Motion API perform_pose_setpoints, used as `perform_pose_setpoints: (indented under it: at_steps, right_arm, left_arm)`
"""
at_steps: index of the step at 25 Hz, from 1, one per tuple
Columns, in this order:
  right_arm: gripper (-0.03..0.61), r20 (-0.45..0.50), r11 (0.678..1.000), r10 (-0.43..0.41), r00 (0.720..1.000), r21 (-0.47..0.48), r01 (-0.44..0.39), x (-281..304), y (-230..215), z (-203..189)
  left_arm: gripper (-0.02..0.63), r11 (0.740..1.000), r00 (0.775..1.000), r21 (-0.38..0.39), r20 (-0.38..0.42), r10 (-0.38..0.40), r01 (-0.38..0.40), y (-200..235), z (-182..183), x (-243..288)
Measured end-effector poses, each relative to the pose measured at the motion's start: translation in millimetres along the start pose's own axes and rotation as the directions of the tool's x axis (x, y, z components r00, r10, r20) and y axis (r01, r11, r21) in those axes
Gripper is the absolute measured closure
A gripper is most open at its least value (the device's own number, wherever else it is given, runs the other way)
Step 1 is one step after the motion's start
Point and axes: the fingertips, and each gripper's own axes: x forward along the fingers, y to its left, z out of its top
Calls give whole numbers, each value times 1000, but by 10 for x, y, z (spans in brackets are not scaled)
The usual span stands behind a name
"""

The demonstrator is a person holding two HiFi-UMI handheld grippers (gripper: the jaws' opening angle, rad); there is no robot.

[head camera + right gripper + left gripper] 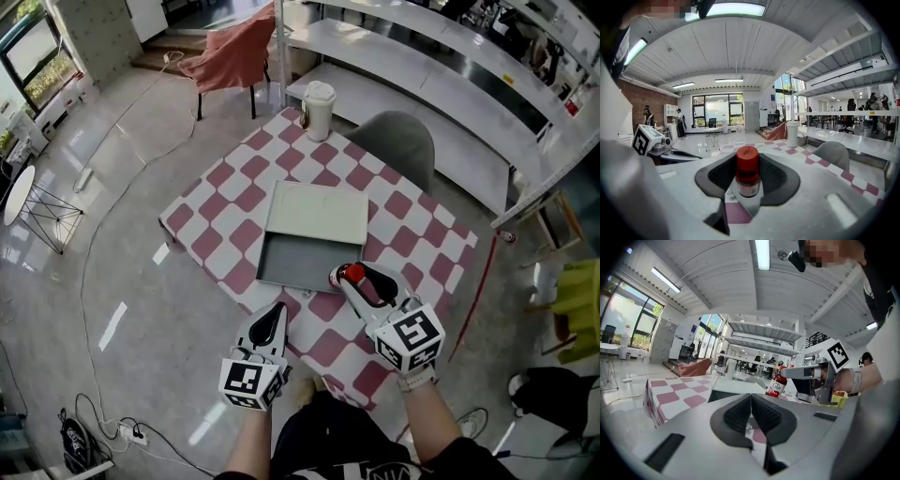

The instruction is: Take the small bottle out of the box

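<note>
A small red-capped bottle (353, 274) (747, 177) sits upright between the jaws of my right gripper (357, 277) (748, 180), which is shut on it above the near edge of the open box (306, 258). From the left gripper view the same bottle (776, 384) shows held up over the table. My left gripper (272, 323) (751, 416) hovers at the table's near edge, left of the right one, shut with nothing between its pads. The box's pale lid (319, 211) stands folded back behind the grey tray.
The red-and-white checked table (225, 220) carries a lidded white cup (318, 110) at its far corner. A grey chair (398, 141) stands behind the table, and white shelving (450, 66) beyond it. A pink-draped chair (230, 56) is at the far left; cables lie on the floor.
</note>
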Motion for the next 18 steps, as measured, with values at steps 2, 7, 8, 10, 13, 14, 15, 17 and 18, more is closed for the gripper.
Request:
perform_pose_setpoints:
  at_steps: [2, 7, 8, 10, 13, 14, 15, 17, 18]
  right_arm:
    - [434, 6, 1000, 1, 1000, -4, -1, -43, 20, 34]
    - [434, 23, 1000, -2, 1000, -12, 2, -132, 49, 94]
    - [434, 24, 1000, 0, 1000, -11, 1, -147, 53, 99]
    - [434, 25, 1000, 4, 1000, -9, -4, -175, 61, 108]
    - [434, 28, 1000, 4, 1000, -16, -3, -227, 68, 146]
    - [434, 29, 1000, 3, 1000, -19, -3, -249, 75, 161]
    - [434, 32, 1000, 4, 999, -21, -3, -272, 85, 175]
    - [434, 40, 1000, 4, 999, -26, -3, -316, 108, 204]
    - [434, 45, 1000, 3, 999, -30, -2, -337, 115, 221]
  left_arm:
    - [600, 1000, 1000, 16, 18, -17, 16, -28, 28, -17]
    - [600, 1000, 1000, 25, 5, -13, 13, -73, 119, -55]
    - [600, 1000, 1000, 26, 4, -14, 14, -85, 136, -63]
    - [600, 999, 1000, 27, 10, -21, 20, -110, 166, -78]
    - [600, 999, 1000, 24, 15, -22, 22, -133, 205, -102]
    - [600, 1000, 1000, 20, 18, -24, 24, -149, 218, -116]
    - [600, 999, 999, 18, 23, -28, 28, -169, 234, -131]
    - [600, 999, 999, 22, 30, -33, 33, -198, 269, -160]
    - [600, 999, 999, 25, 32, -34, 34, -208, 285, -171]
